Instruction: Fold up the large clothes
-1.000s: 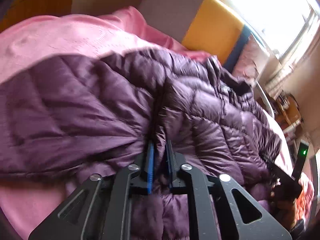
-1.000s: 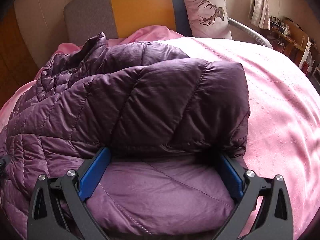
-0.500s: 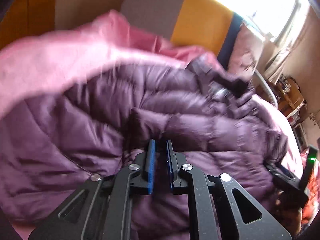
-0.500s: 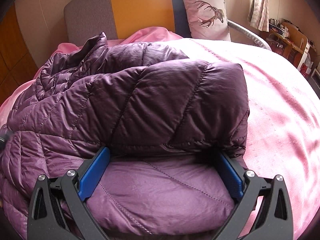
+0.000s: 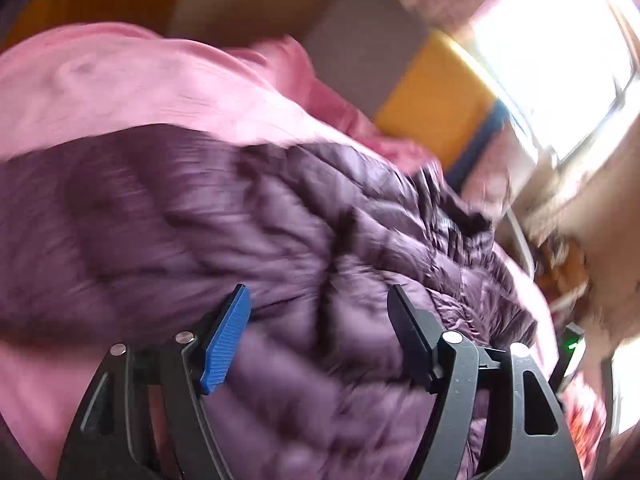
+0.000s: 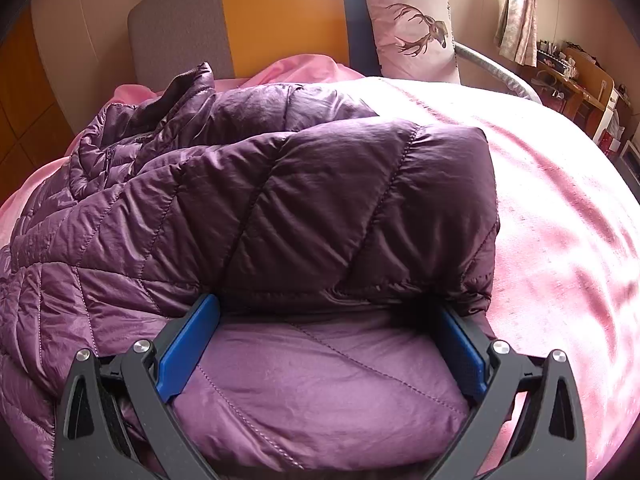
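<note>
A dark purple quilted down jacket lies crumpled on a pink bed cover. My left gripper hovers just over its puffed middle, and its jaws are opening. The pads stand apart and grip nothing, though fabric bulges up between them; this view is motion-blurred. In the right wrist view a folded part of the jacket lies doubled over its paler lining. My right gripper rests on that lining with its jaws wide, its fingertips tucked under the fold's edge.
A grey, orange and blue headboard and a deer-print pillow stand at the bed's far end. A cluttered wooden desk sits at the far right below a curtained window. Bare pink bed cover spreads to the right of the jacket.
My left gripper was shut on a pinch of jacket; its jaws now stand wide and the fabric has dropped free. The left view has swung and blurred. The right gripper and fold are unchanged.
</note>
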Available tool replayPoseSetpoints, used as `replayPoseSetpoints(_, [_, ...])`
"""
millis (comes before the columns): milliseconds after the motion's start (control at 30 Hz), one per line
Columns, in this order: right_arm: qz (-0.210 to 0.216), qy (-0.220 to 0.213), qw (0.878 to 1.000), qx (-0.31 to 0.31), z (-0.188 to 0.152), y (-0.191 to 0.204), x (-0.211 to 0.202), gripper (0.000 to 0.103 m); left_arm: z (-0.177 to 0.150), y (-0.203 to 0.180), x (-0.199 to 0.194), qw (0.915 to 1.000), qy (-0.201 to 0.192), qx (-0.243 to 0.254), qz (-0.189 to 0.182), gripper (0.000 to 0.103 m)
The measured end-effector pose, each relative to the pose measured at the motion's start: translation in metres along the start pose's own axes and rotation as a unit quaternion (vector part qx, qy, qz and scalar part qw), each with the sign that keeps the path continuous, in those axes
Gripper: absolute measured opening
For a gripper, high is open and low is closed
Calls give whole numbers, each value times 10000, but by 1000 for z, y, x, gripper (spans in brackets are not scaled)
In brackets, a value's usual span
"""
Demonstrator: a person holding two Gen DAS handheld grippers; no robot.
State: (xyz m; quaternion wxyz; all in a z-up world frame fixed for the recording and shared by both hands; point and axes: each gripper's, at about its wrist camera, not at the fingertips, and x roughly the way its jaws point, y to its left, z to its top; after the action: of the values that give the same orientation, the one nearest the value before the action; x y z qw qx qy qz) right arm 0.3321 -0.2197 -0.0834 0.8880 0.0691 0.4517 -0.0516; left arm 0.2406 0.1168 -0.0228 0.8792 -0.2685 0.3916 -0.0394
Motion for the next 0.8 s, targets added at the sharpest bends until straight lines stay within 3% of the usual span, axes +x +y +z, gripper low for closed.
replayPoseSetpoints(167, [-33,8,10000,-25,2,0,-2,101,-16,84,-57,9934,-278,-1041,395,69])
replayPoseSetpoints(300, [-160,51,9996,-216,6,7,-13,101,-20,161,-103,9767,-605,-1842,919,69])
replayPoseSetpoints(400, [124,-269,9990,-327,-1,18,-43,101,-15,201,-129,9653,-841,-2144,1232,69])
replayPoseSetpoints(533, [507,-462,9961,-557,-20,36,-75,101,-7,248,-146,9485,-1105,-2739,1147,67])
replayPoseSetpoints(700, [914,-503,9919,-729,-51,58,-100,101,-1,290,-152,9164,-1261,-3608,1185,26])
replayPoseSetpoints(733, [947,-484,9913,-774,-58,63,-101,101,3,293,-155,9156,-1275,-3626,1180,23])
replayPoseSetpoints(800, [955,-464,9908,-842,-69,72,-104,101,13,283,-155,9234,-1341,-3368,1266,14])
